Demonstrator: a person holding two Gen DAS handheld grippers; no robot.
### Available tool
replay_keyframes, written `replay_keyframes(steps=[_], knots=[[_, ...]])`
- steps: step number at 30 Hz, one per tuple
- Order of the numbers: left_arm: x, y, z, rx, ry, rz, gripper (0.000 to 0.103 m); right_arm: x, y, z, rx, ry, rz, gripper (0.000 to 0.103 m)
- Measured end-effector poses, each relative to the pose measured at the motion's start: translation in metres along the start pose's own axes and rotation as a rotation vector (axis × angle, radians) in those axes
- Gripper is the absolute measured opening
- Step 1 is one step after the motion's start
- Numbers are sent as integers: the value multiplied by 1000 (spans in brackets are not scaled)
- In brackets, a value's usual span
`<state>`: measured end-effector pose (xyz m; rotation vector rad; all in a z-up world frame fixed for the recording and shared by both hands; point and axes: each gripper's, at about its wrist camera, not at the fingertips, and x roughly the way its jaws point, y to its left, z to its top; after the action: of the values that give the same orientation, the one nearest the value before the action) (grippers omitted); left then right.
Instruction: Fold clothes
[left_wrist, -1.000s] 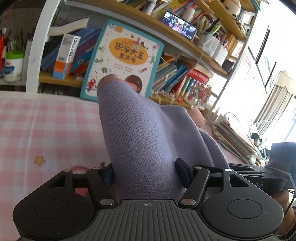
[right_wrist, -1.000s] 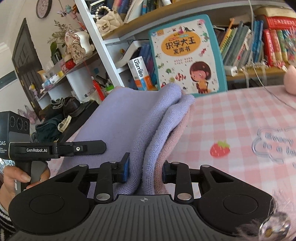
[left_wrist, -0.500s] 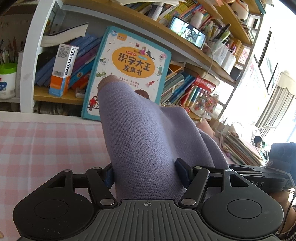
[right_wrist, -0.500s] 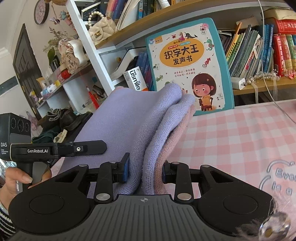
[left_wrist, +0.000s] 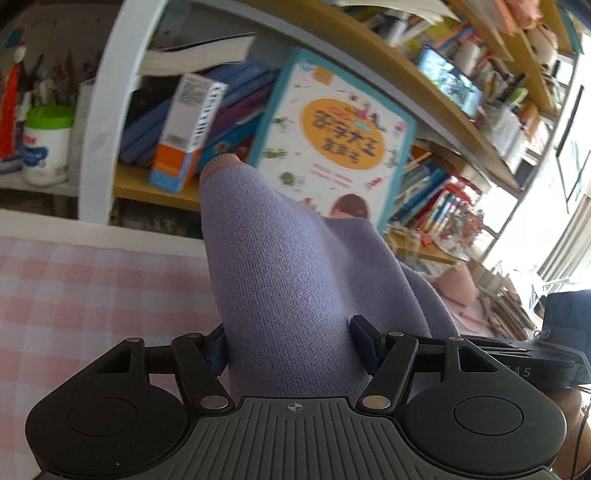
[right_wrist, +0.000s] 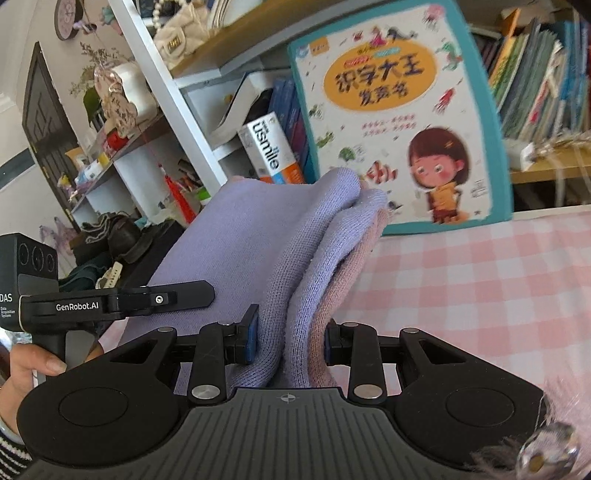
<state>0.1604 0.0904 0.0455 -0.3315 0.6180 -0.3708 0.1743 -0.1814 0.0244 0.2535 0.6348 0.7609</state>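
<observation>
Standing behind the tablecloth (right_wrist: 480, 288), leaning against the shelf (left_wrist: 155, 186): picture book (right_wrist: 399, 122). Sitting left of it: toothpaste box (right_wrist: 271, 151). Hanging between left gripper (left_wrist: 291, 343) and right gripper (right_wrist: 290, 334), before the book: knitted garment (right_wrist: 240, 240).

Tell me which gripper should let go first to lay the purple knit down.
Neither clearly; slightly the right. Both the left gripper and right gripper clamp the purple knit garment, but bare checked tablecloth lies just beside the right.
</observation>
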Motion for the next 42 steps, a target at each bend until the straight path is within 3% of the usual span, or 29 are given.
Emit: replay_keyframes(steps=[6,20,27,30,36,42], knots=[[16,29,-1,-85,1,-2,66,28,-4,7,6,30,-13,28],[53,51,0,-137,-24,0,67,64,-42,15,126,44,-9,29],[55,59,-4,-173,-60,4,74,67,-57,10,192,20,25,35],[49,59,-5,-176,-90,50,89,60,-56,8,188,-11,-14,48],[11,61,-12,-255,-166,105,92,23,-45,2,127,-59,-89,59],[-25,37,-25,-197,-232,133,94,-17,-29,-12,70,-93,-137,66]])
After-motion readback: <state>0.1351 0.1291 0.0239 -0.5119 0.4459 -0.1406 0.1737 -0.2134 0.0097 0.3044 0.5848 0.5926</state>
